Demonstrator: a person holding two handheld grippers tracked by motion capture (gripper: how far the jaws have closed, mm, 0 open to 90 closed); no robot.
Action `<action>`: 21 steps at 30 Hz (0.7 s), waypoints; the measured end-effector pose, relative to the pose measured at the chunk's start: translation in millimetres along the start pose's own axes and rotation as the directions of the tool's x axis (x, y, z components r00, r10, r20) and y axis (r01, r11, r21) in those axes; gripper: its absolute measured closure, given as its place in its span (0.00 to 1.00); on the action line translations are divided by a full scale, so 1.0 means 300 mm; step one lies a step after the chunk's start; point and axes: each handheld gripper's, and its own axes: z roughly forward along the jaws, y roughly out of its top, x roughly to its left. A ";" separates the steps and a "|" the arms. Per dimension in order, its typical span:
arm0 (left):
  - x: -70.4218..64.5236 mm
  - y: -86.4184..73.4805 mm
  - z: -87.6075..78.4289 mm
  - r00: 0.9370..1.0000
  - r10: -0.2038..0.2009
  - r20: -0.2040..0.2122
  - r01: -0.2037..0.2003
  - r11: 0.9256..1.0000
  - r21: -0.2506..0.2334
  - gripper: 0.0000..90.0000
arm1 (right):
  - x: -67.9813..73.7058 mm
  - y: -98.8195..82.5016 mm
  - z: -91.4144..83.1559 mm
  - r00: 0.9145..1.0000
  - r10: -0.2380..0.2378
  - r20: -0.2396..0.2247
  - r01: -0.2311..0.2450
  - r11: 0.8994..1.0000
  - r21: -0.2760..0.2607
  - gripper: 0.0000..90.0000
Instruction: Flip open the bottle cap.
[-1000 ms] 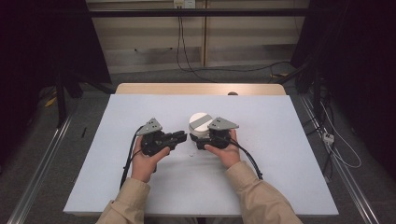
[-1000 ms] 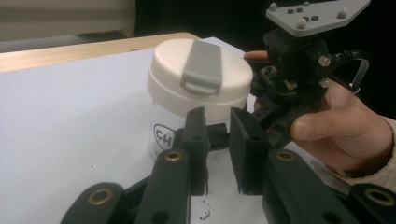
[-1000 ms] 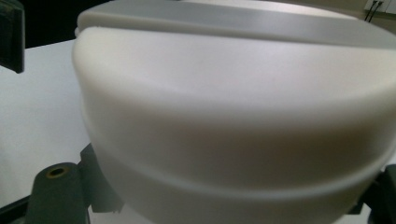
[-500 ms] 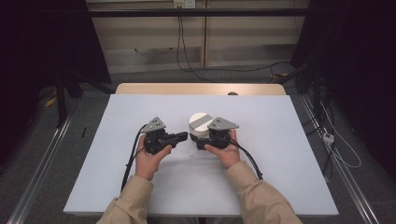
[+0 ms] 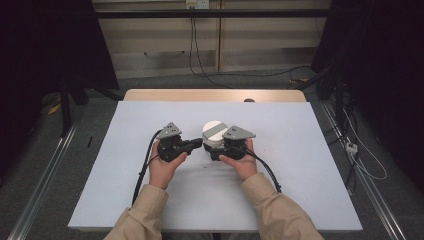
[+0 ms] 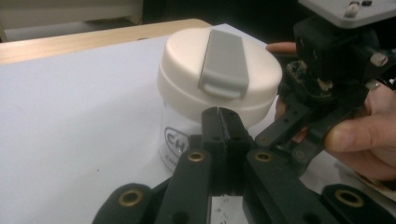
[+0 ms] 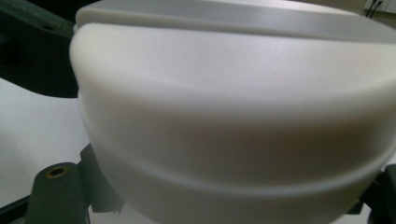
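— One jar (image 6: 205, 100), cream lid (image 6: 219, 65) with a grey flap, stands mid-table (image 5: 300, 150), nearer the far edge.

— And the right gripper (image 5: 216, 150)?

— Clamped around the jar, lid against its camera.

— The left gripper (image 6: 219, 122)?

— Jaws pressed together, empty (tips just beside the jar's lid).

You have in front of you a table (image 5: 150, 195) covered with a plain white sheet, with a strip of bare pale wood showing along its far edge. A clear jar (image 5: 214, 134) with a cream lid crossed by a grey strap stands upright on the sheet near the middle, a little toward the far side; in the left gripper view its clear wall carries dark printed lettering (image 6: 176, 140). A few tiny dark specks (image 5: 206, 165) lie on the sheet just nearer you than the jar.
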 end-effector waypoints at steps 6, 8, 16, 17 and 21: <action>-0.006 0.012 0.003 1.000 0.010 -0.011 -0.010 1.000 0.001 1.00 | 0.000 -0.001 0.000 1.000 0.001 0.000 -0.001 1.000 0.001 0.20; -0.005 0.015 0.002 1.000 0.010 -0.010 -0.010 1.000 0.000 1.00 | 0.000 -0.001 0.000 1.000 0.001 0.001 -0.001 1.000 0.001 0.20; -0.009 0.034 0.000 1.000 0.006 -0.008 -0.007 1.000 -0.020 1.00 | 0.001 -0.002 0.001 1.000 -0.001 0.002 0.001 1.000 0.001 0.20; -0.010 0.038 -0.001 1.000 0.007 -0.011 -0.007 1.000 -0.021 1.00 | 0.001 -0.002 0.001 1.000 -0.001 0.001 0.001 1.000 0.001 0.20; -0.014 0.059 -0.005 1.000 0.013 -0.010 -0.013 0.999 -0.030 1.00 | 0.001 -0.002 0.001 1.000 -0.004 0.001 0.004 1.000 0.002 0.20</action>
